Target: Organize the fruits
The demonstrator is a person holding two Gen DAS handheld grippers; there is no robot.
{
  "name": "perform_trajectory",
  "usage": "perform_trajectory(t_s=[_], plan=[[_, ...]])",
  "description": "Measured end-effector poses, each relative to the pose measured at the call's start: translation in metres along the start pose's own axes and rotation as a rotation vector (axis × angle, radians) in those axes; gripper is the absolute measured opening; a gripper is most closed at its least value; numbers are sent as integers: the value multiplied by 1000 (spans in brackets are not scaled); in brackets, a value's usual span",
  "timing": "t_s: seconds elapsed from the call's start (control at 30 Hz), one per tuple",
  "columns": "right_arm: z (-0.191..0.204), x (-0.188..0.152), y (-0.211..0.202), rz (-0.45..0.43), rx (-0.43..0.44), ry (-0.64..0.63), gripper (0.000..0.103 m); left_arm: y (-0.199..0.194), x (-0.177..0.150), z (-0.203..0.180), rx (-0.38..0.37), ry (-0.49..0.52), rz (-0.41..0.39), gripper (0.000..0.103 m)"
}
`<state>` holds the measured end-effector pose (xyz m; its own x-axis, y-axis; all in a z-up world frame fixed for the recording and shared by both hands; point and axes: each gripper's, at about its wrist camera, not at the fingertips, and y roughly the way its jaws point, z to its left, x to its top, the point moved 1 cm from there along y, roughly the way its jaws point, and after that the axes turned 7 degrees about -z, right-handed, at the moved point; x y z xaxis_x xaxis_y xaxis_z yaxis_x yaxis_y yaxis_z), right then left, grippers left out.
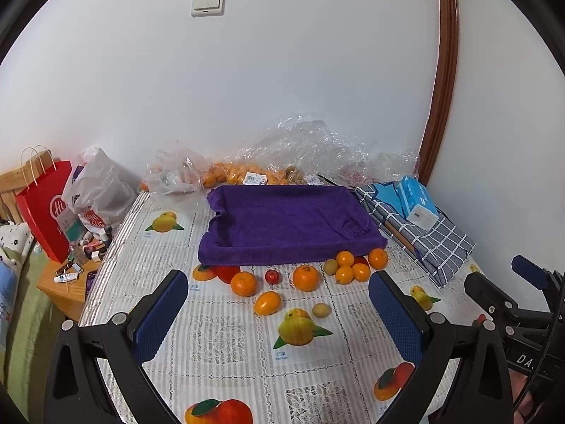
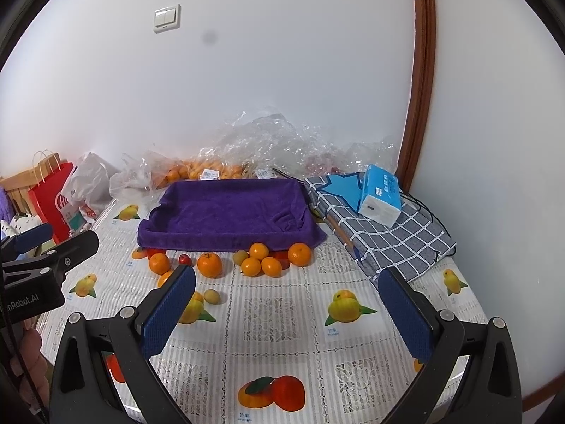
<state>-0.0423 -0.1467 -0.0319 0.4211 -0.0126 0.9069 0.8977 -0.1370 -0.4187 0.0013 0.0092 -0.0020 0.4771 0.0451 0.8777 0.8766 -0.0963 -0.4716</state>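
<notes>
Left tongs (image 1: 279,312) apart, holding nothing, low in the frame above the table (image 1: 226,332). Right tongs (image 2: 287,304) likewise apart and bare. Fruit loose mid-frame: oranges (image 1: 305,277), a small red fruit (image 1: 272,276), a yellowish oval one (image 1: 267,302), a pale round one (image 1: 321,310). A cluster of small oranges (image 1: 348,268) touches the front edge of the purple towel-lined tray (image 1: 282,226) just behind. Tissue box (image 2: 379,198) on checked cloth (image 2: 395,240), right of the tray.

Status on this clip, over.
Left tongs open, empty. Right tongs open, empty. Fruits loose on table before empty purple tray. Path clear.
</notes>
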Motion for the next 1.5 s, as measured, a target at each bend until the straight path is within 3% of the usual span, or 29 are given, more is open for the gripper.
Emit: perform_trajectory(t_s=[1.0,1.5], plan=[[4,-4,-3,-7,-5,-8,102,-1,-1,1,-16,-3,-19,103],[-7,-17,30,37,20,-5,102,35,-8,20,18,-12,11,103]])
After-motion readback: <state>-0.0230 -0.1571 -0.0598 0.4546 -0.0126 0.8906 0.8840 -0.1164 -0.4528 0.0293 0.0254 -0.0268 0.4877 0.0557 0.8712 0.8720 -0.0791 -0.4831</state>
